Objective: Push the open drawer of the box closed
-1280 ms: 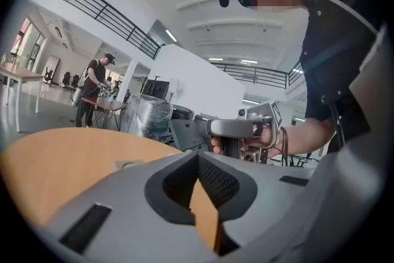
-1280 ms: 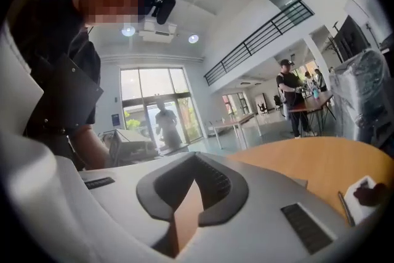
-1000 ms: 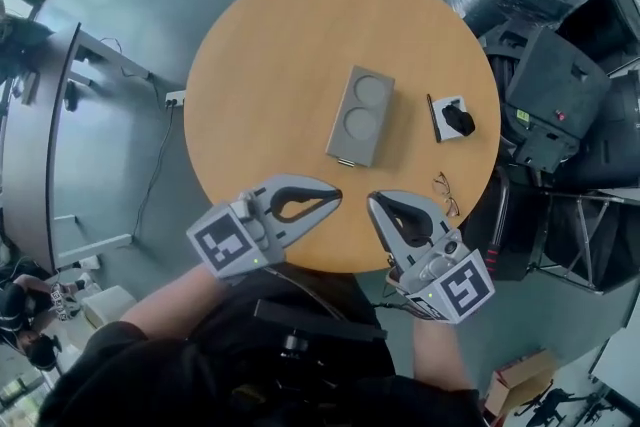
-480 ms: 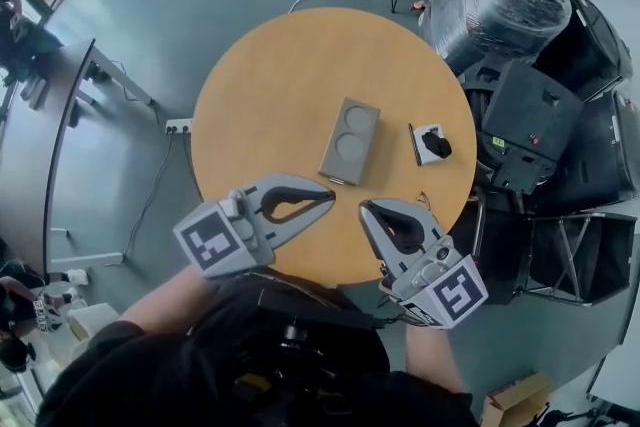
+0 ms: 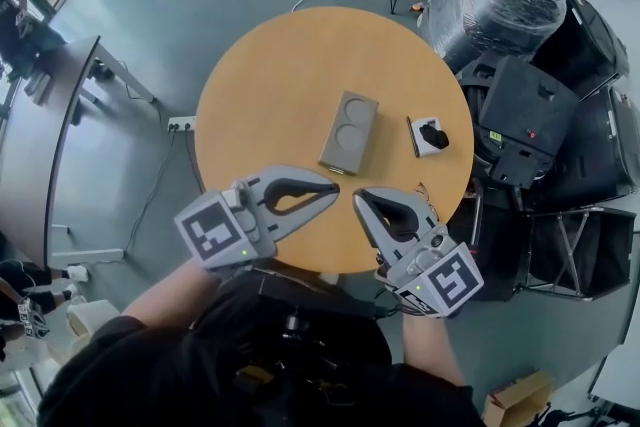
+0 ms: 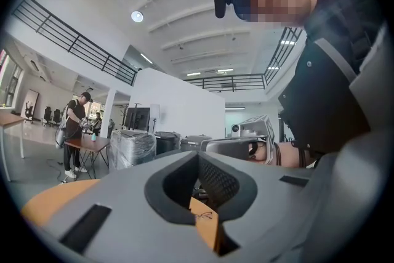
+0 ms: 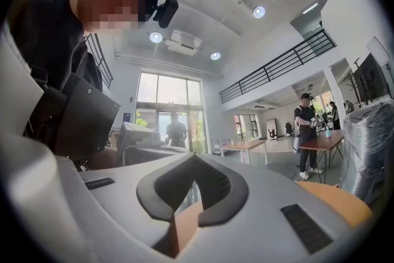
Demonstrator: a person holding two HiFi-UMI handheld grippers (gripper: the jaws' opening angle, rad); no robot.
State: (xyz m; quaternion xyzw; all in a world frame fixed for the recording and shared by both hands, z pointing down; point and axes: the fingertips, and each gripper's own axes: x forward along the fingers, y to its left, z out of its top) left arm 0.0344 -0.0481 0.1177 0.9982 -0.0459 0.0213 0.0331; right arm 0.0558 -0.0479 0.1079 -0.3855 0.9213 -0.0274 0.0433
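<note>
The grey box point(image 5: 349, 132), with two round recesses in its top, lies near the middle of the round wooden table point(image 5: 270, 75). A thin edge sticks out at its near end point(image 5: 340, 170); how far the drawer stands open I cannot tell. My left gripper point(image 5: 336, 186) hovers over the table's near edge, shut and empty, pointing right. My right gripper point(image 5: 358, 196) is beside it, also shut and empty, tips a short way from the left's. Both are just short of the box. Each gripper view shows only its own closed jaws, left gripper point(image 6: 198, 154), right gripper point(image 7: 196, 157).
A small white tray with a black object point(image 5: 428, 135) sits right of the box. Spectacles point(image 6: 203, 215) lie near the table's right edge. Black cases and wrapped equipment point(image 5: 520, 25) crowd the right side. A long desk point(image 5: 60, 145) stands left.
The table now sits a little farther and more central in the head view. Both grippers have drawn slightly closer together, staying shut. The box has not moved.
</note>
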